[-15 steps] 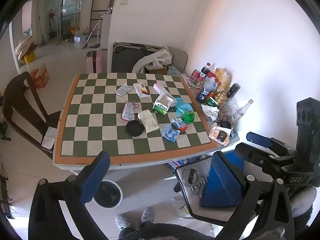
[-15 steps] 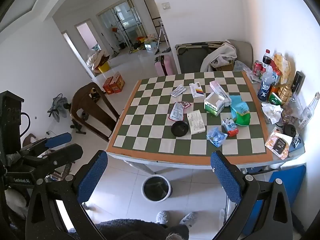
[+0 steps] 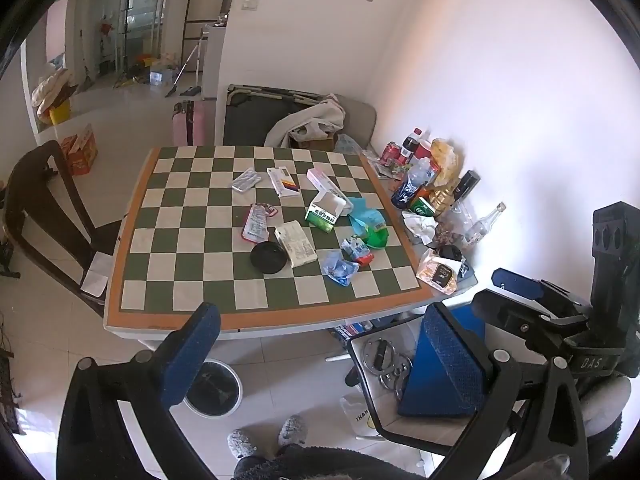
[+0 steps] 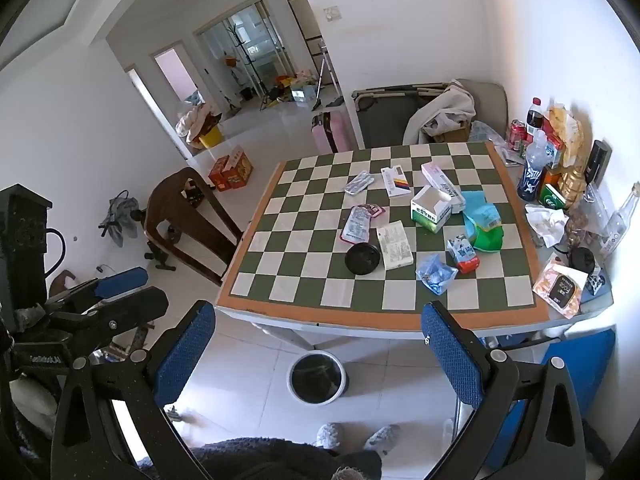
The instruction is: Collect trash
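Both grippers are spread as wide as they go with nothing in them, the left gripper (image 3: 316, 360) and right gripper (image 4: 320, 356) hanging out in front of the checkered table (image 4: 360, 316), well short of the litter. Trash sits mostly right of the table's middle, with the black lid (image 4: 362, 259) nearest the front edge. Just right of that lid is a flat white packet (image 4: 395, 245), further right a crumpled blue wrapper (image 4: 435, 273) and a small milk carton (image 4: 462, 255). Behind the lid lies a pink sachet (image 4: 356, 227), and the open green-and-white box (image 4: 432, 210) is behind and right. All of it looks feather-light and crushable; I'd guess the flat stuff is awkward to pinch off a flat top, so go for an edge, while the box and carton should take a squeeze across their sides. White bin (image 4: 317, 378) is on the floor in front of the table. Can't read most labels, and the far-right clutter against the wall is a jumble, so trash versus keepers there is unclear
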A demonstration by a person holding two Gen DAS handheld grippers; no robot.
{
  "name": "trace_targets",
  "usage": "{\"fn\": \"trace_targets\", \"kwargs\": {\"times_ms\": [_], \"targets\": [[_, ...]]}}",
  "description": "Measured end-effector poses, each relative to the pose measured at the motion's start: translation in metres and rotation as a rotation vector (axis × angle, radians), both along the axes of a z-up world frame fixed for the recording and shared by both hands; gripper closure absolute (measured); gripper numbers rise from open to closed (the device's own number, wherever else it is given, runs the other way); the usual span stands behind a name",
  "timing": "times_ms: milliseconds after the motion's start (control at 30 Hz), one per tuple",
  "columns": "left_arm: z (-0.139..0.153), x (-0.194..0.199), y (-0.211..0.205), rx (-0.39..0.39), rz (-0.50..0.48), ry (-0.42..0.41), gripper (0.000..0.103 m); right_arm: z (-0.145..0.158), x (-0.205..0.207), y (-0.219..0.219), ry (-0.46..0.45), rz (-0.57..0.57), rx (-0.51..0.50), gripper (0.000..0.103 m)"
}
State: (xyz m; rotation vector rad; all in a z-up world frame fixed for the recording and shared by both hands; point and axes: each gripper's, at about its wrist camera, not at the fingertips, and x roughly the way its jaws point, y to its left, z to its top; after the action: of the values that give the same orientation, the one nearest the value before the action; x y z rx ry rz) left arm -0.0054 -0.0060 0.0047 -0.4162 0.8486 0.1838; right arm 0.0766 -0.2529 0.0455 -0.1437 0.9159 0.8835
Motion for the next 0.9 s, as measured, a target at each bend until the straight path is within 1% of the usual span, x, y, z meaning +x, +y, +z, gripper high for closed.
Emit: {"fn": "trace_targets", "kwargs": {"times_ms": [67,133,667,700,900], "targets": [[0.002,0.003,-0.005,0.010,-0.006,0.001,0.000,0.000,0.000,-0.002,0.000,-0.003,0.003,0.000],[-0.002,0.002,0.007,-0.002,-0.016,-0.005,0.000,0.000,0.001,-0.002,0.001,-0.001,0.006,0.000],[0.002,0.003,0.008,-0.003,-0.015,-0.003,0.000,0.001,0.004,-0.004,0.001,-0.005,0.006,0.000],[-0.002,0.001,0.006,-0.004,-0.015,-0.009,0.000,0.001,0.004,-0.004,0.003,-0.003,0.006,0.000],[0.003,-0.002,0.004,-0.003,-0.020,-0.006,0.000,-0.001,0.002,-0.004,0.006,-0.003,0.005,0.000]]}}
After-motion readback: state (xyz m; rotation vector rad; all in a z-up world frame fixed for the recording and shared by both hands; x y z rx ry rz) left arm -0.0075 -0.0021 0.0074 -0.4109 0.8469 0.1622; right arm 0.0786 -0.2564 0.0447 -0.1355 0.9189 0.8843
